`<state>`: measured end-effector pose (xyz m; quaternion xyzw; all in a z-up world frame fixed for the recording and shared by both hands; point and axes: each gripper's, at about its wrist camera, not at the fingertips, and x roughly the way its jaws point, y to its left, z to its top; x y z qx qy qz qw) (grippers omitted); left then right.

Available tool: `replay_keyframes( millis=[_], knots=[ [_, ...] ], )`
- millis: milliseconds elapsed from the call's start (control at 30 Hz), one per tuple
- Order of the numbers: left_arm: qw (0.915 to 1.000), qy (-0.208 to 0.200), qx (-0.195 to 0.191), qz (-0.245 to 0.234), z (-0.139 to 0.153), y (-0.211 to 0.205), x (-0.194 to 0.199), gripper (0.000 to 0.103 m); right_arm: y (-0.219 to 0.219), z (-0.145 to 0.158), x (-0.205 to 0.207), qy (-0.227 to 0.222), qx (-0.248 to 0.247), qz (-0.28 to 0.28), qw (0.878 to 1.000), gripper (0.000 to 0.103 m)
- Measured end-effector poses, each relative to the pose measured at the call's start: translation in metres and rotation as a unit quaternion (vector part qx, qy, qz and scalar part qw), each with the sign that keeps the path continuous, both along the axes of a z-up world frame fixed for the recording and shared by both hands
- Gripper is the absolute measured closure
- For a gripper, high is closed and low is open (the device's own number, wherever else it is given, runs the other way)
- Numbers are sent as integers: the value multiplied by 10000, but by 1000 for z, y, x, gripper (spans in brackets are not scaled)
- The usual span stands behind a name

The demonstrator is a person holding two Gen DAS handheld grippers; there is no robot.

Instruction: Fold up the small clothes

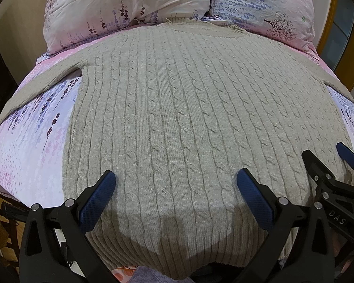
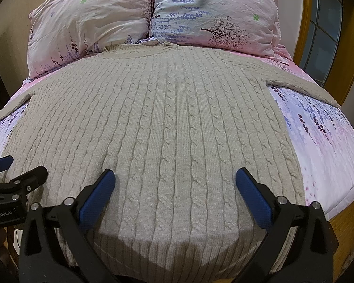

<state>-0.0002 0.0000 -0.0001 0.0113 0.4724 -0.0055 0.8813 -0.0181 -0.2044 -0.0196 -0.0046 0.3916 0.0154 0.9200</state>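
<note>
Left wrist: sweater (image 1: 177, 108) lies flat beneath both spread tools (image 1: 175, 184), seemingly untouched.

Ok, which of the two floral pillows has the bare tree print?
The right-hand floral pillow, beside the wooden door frame; the left pillow shows only lavender sprigs.

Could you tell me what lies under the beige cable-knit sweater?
The beige cable-knit sweater lies on a pink floral bedsheet; the sheet beneath its body is covered.

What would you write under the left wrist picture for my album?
Open left gripper hovers over a beige cable-knit sweater spread flat on a flowery bed, pillows behind.
</note>
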Motion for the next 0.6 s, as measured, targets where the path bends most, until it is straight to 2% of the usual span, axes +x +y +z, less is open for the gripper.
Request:
replay_keyframes(
  millis=[467, 600],
  knots=[
    [10000, 23, 3, -7, 0, 0, 0, 1, 0, 0, 0, 28, -9, 7, 10000, 2],
    [9999, 134, 17, -62, -1, -1, 2, 1, 1, 3, 4, 207, -46, 68, 9998, 2]
  ],
)
